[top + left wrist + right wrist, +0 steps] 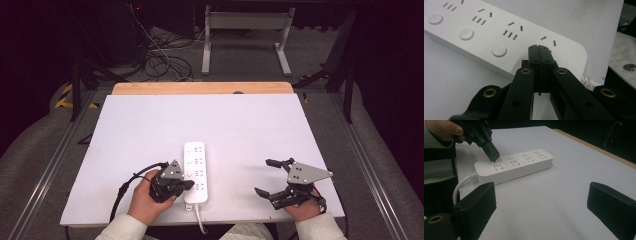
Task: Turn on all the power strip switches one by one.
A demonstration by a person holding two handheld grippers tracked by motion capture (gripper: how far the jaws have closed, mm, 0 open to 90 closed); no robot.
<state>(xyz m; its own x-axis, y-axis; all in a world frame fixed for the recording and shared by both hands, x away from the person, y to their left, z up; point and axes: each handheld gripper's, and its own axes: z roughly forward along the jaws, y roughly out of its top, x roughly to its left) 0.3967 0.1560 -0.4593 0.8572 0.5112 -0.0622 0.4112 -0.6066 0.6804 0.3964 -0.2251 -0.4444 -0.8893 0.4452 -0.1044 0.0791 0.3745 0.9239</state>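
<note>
A white power strip (pixel 194 171) lies on the white bench (pixel 150 125), just below the centre of the high view, its long side running up the frame and its cord (pixel 199 220) leaving at the bottom edge. The left tongs (pixel 186 184) are closed, nothing between them — their joined tips rest on the strip's top at the socket nearest the cord, where the last round button sits. In the left gripper view the closed tips (pixel 539 48) stand over that end, three round buttons visible to the upper left. The right tongs (pixel 263 176) stand wide open and empty at lower right of the high view — well apart from the strip.
</note>
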